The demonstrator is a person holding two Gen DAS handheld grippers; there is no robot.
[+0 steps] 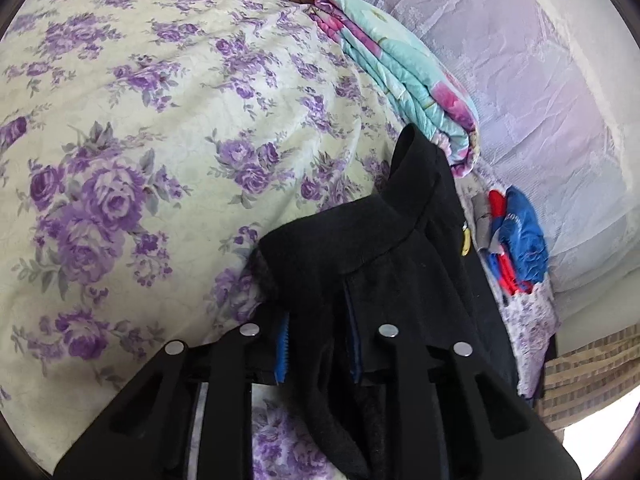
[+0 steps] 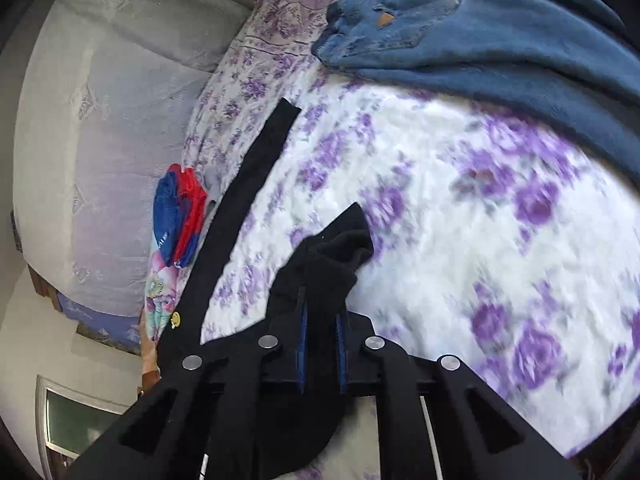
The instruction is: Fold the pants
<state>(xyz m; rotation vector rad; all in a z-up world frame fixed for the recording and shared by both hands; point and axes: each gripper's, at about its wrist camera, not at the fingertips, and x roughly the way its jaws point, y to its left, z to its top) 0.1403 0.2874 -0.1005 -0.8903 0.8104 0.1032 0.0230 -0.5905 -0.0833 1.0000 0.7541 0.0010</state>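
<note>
Pants: black pants point(image 1: 360, 248) lie partly on the floral bedsheet point(image 1: 140, 128), lifted at two places by the grippers.
Left gripper: the left gripper point(image 1: 318, 344) is clenched on a thick bunch of the black cloth; the fabric fills the gap between its blue pads and spills out ahead of the tips and back over the tool.
Right gripper: the right gripper point(image 2: 322, 332) is clamped on another bunch of the same black cloth point(image 2: 320, 264), which bulges out past the fingertips and hangs down behind them.
Loose leg: one long black strip runs away from the right gripper toward the bed's far edge.
Around: a folded turquoise quilt point(image 1: 408, 76) just beyond the pants; a red and blue garment point(image 2: 180, 216) beside the strip; blue jeans point(image 2: 480, 32) well apart, at the top of the right wrist view.
Blur: the sheet in the right wrist view is smeared.
</note>
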